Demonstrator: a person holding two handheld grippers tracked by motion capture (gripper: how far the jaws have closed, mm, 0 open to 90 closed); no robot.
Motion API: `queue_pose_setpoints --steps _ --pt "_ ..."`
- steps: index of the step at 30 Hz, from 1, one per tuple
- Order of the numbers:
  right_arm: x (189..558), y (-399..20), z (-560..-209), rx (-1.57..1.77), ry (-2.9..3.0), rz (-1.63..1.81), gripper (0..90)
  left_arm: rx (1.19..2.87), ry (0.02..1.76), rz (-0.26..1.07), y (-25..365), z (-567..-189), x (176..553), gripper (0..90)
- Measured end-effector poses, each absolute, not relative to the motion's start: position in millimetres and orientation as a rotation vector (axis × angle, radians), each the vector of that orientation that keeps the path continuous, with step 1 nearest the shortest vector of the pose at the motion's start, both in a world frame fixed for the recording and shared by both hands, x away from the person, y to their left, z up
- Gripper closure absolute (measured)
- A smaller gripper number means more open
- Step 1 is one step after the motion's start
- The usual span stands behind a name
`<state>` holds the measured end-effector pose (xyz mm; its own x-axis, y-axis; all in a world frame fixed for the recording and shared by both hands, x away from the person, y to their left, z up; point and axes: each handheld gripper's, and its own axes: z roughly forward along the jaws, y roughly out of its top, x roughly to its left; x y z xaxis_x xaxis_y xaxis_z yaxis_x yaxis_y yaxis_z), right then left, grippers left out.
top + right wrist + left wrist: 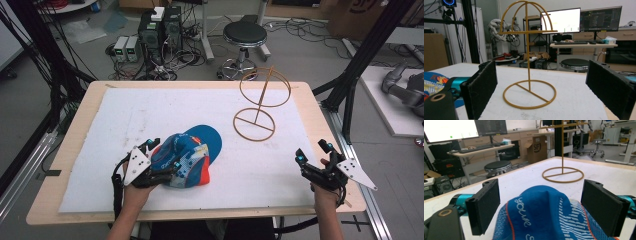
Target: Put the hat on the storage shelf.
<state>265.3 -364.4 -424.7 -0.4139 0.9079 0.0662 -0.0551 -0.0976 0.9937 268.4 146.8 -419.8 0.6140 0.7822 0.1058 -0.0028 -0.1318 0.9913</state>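
A blue cap (192,157) with orange trim and white lettering lies on the white mat, front left of centre. My left gripper (162,156) is at its left rear. In the left gripper view the jaws stand wide on either side of the crown (541,215), and my left gripper (544,197) is open with a gap showing between each pad and the fabric. A gold wire hat stand (262,102) is upright at the mat's back right. My right gripper (312,152) hovers open and empty near the front right edge. It faces the stand (527,50), and the cap's brim (434,80) shows at the left.
The white foam mat (150,110) covers a wooden table (75,130). Behind the table are a black stool (244,35) and computer boxes (160,30) with cables on the floor. Black frame posts (350,95) rise at the right.
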Motion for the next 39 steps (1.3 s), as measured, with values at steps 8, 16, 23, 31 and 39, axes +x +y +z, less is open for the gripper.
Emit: queue_pose_setpoints --steps 8,16,23,31,39 --pt "264 -365 -425 0.988 1.415 1.613 10.1 1.643 0.689 0.715 134 -426 276 19.7" --pt "264 -365 -424 0.988 1.413 1.615 10.0 1.671 0.73 0.688 129 -432 283 27.7" --pt "264 -366 -424 0.99 1.41 1.613 10.0 1.708 0.778 0.681 126 -436 286 34.1" --pt "264 -366 -424 0.987 1.409 1.617 10.1 1.735 0.805 0.656 125 -439 288 42.1" --pt "264 -366 -424 0.98 1.392 1.659 10.0 1.774 0.818 0.592 123 -441 290 52.9"
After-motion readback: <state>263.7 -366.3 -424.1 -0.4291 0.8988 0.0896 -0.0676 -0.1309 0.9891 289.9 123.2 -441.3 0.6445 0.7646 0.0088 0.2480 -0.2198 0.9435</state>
